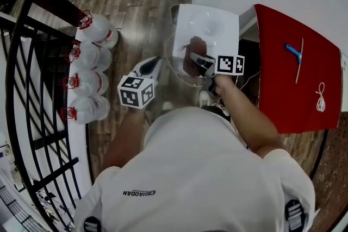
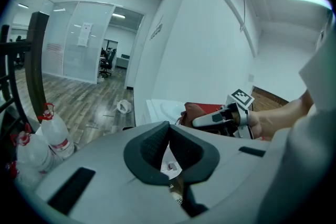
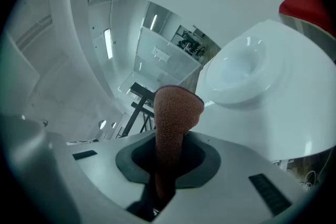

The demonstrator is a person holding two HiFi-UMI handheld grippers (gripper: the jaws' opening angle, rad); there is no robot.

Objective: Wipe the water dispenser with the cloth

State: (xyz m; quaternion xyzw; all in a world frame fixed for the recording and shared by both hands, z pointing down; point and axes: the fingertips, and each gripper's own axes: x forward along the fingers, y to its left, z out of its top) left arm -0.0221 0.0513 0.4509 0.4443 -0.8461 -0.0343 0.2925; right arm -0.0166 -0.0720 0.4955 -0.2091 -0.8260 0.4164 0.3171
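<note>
The left tongs (image 2: 168, 131) hang shut and empty, clear of the work. The right tongs (image 3: 168, 157) clamp the brown cloth (image 3: 177, 110) so its folded end juts forward as a pad, at the near edge of the white water dispenser (image 1: 209, 30), probably poised for wiping its top.

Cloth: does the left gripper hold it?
No, the right gripper clamps the brown cloth; the left gripper holds nothing.

Left hand-held gripper (image 2: 170, 162) closed, water bottles (image 2: 52, 136) nearby
</note>
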